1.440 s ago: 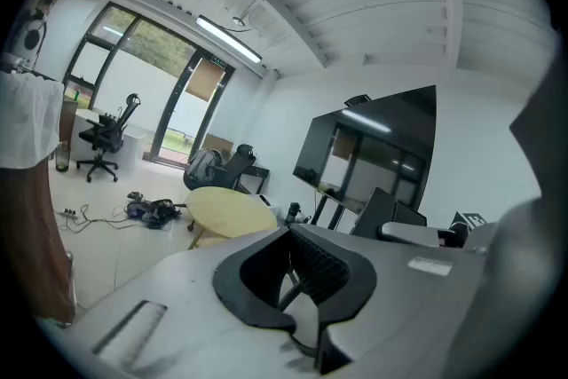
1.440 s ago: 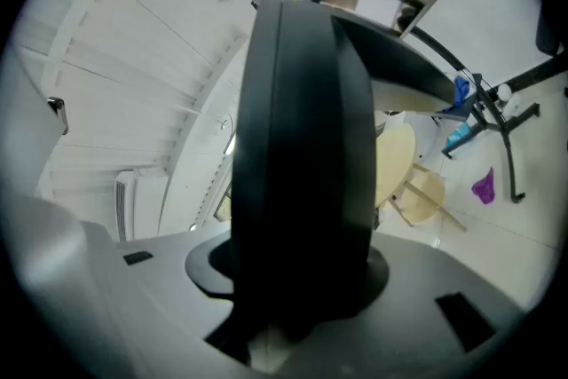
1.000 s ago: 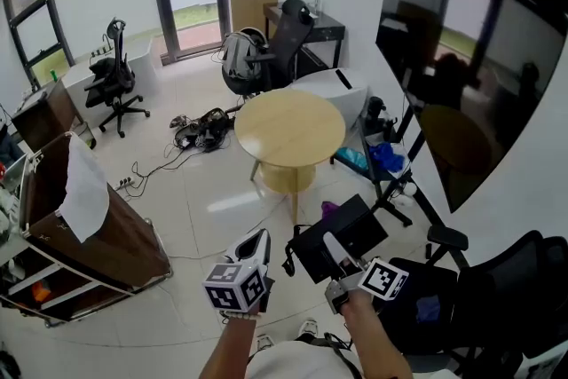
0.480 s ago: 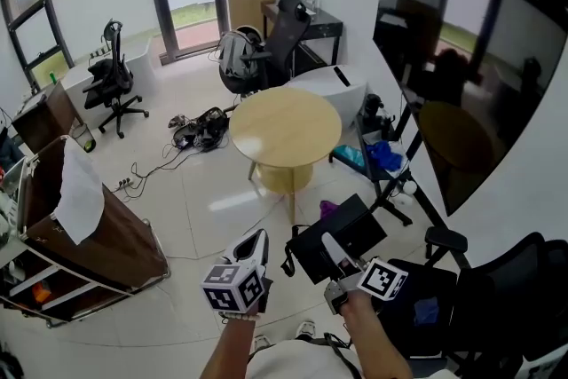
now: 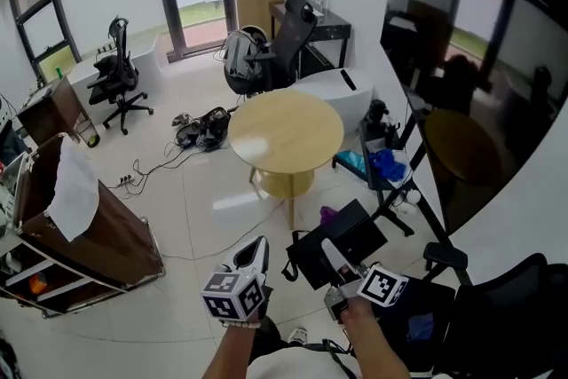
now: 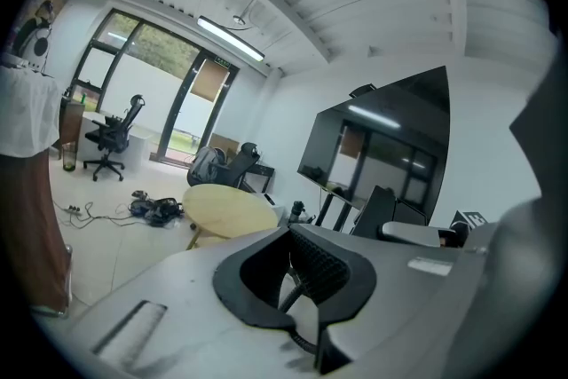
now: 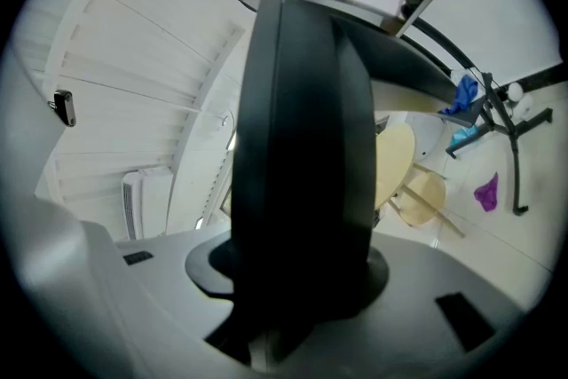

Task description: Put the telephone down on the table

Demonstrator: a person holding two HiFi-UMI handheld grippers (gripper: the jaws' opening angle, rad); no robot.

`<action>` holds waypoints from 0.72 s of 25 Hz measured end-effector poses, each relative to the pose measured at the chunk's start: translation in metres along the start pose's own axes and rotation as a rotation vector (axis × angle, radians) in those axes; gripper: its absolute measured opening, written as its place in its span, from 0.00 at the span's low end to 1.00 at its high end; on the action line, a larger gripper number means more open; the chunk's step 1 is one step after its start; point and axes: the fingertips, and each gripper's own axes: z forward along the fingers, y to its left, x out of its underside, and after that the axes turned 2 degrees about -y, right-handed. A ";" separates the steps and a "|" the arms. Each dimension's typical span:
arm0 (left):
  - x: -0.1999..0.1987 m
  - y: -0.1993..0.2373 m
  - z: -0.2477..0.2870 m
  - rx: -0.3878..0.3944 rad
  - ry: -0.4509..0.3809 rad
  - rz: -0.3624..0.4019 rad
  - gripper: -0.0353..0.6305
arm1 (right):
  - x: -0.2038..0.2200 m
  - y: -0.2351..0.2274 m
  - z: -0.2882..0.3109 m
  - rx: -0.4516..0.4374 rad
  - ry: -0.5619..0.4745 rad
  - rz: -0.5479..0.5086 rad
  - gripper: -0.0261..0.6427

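Observation:
The telephone (image 5: 342, 238) is a flat black slab, held out in front of me over the floor with my right gripper (image 5: 331, 248) shut on its near edge. In the right gripper view the telephone (image 7: 302, 146) stands upright between the jaws and fills the middle of the picture. My left gripper (image 5: 259, 244) hangs beside it to the left, shut with nothing in it; its pads (image 6: 324, 266) meet in the left gripper view. The round light-wood table (image 5: 286, 130) stands ahead, beyond both grippers, its top bare. It also shows as the table (image 6: 232, 210) and the table (image 7: 397, 162).
A brown cart (image 5: 98, 231) with a white cloth stands at the left. Cables and bags (image 5: 200, 127) lie on the floor behind the table. Office chairs (image 5: 120, 75) stand at the back, a large dark screen on a stand (image 5: 461, 75) at the right, a black chair (image 5: 497, 315) near my right side.
Both grippers have drifted a little together, sitting slightly lower in the head view. The telephone stays in the right grip; the left jaws stay shut.

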 end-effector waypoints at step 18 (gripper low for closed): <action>-0.026 0.050 0.106 -0.008 0.027 -0.015 0.03 | -0.045 -0.051 0.093 0.004 0.021 0.015 0.30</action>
